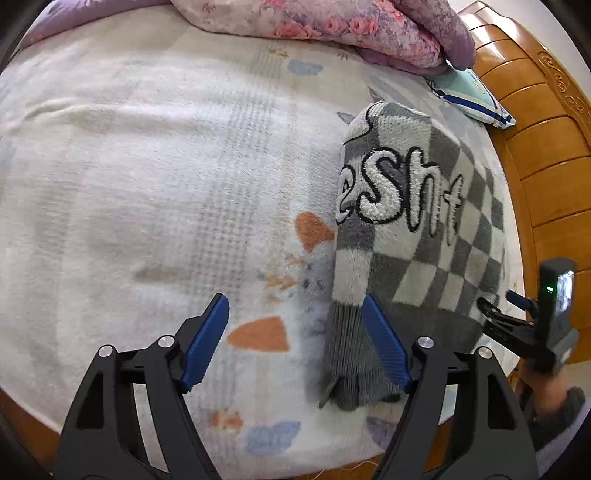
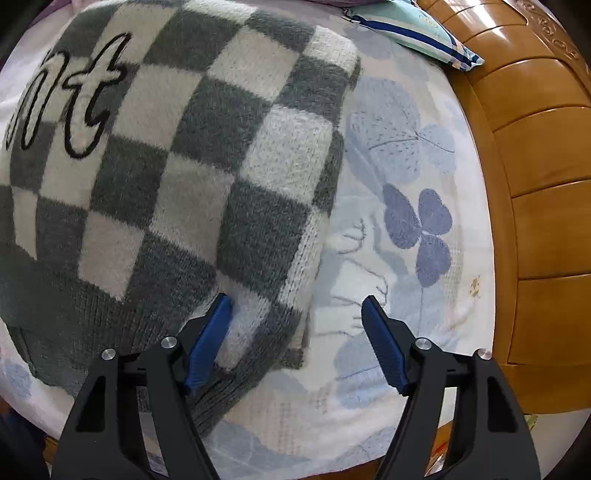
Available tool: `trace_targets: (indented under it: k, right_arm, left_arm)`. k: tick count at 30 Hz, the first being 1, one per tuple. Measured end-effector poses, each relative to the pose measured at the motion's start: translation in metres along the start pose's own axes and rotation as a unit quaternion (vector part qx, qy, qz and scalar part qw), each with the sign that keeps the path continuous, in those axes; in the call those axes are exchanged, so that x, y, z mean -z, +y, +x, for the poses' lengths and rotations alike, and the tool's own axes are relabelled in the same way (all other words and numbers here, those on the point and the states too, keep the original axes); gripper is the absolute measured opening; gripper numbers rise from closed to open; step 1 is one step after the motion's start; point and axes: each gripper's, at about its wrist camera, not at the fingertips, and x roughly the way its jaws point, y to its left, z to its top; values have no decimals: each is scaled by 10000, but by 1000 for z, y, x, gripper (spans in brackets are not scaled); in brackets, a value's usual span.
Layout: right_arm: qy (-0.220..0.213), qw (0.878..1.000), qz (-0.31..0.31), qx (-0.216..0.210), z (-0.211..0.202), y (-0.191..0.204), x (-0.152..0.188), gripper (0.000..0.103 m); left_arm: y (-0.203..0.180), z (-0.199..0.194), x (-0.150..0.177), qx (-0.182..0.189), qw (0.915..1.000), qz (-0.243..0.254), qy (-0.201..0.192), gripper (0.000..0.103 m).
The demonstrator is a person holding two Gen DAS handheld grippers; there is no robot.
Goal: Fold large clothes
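Observation:
A grey and white checkered sweater (image 1: 417,236) with fuzzy white lettering lies folded into a long strip on the bed. Its ribbed grey hem points toward me. My left gripper (image 1: 295,317) is open and empty, hovering over the hem's left edge; its right finger (image 1: 384,339) is above the hem. My right gripper (image 2: 295,317) is open and empty over the sweater's (image 2: 184,166) near right corner, straddling its right edge. The right gripper also shows in the left wrist view (image 1: 517,314) at the far right.
A pale floral blanket (image 1: 147,184) covers the bed. A pink flowered quilt (image 1: 332,26) is heaped at the back. A small teal pillow (image 1: 469,96) lies by the orange wooden footboard (image 2: 535,184) along the right.

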Motion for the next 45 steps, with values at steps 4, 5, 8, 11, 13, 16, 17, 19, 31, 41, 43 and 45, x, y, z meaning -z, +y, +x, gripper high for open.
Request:
trace_targets:
  k: [4, 5, 8, 11, 13, 16, 17, 19, 31, 41, 43, 45]
  right_arm:
    - [-241, 9987, -7, -458, -40, 3, -15, 58]
    - [-335, 9976, -11, -602, -61, 7, -24, 59]
    - [-572, 9917, 22, -1148, -113, 23, -33, 62]
    - [-750, 9868, 163, -1427, -155, 36, -36, 77]
    - [-873, 9826, 254, -1620, -181, 43, -37, 90]
    - [-941, 9833, 174, -1550, -218, 58, -35, 94]
    - [-930, 9834, 180, -1551, -224, 61, -35, 95]
    - [-852, 9840, 268, -1539, -240, 66, -35, 95]
    - [-1303, 9796, 531, -1433, -341, 92, -22, 95]
    - [-1763, 9723, 880, -1258, -443, 168, 23, 95]
    - [-1909, 9685, 967, -1271, -470, 188, 39, 95]
    - [-1995, 9654, 1066, -1295, -492, 204, 53, 95]
  left_arm:
    - [-4, -29, 4, -141, 9999, -32, -55, 84]
    - [-7, -37, 5, -199, 9998, 1, -78, 84]
    - [-14, -61, 6, -318, 9993, 138, -138, 90]
    - [-19, -86, 4, -553, 9980, 186, -247, 91]
    - [-22, -101, 1, -717, 9968, 243, -256, 92]
    - [-24, -122, -1, -864, 9952, 312, -341, 93]
    - [-25, -126, -1, -894, 9948, 337, -349, 93]
    - [-26, -143, 0, -931, 9940, 399, -405, 93]
    - [2, -248, 11, -669, 9914, 504, -1010, 93]
    - [78, -358, 45, -626, 9818, 847, -1578, 93]
    - [97, -383, 57, -582, 9795, 905, -1705, 93]
    - [113, -406, 68, -551, 9769, 985, -1815, 93]
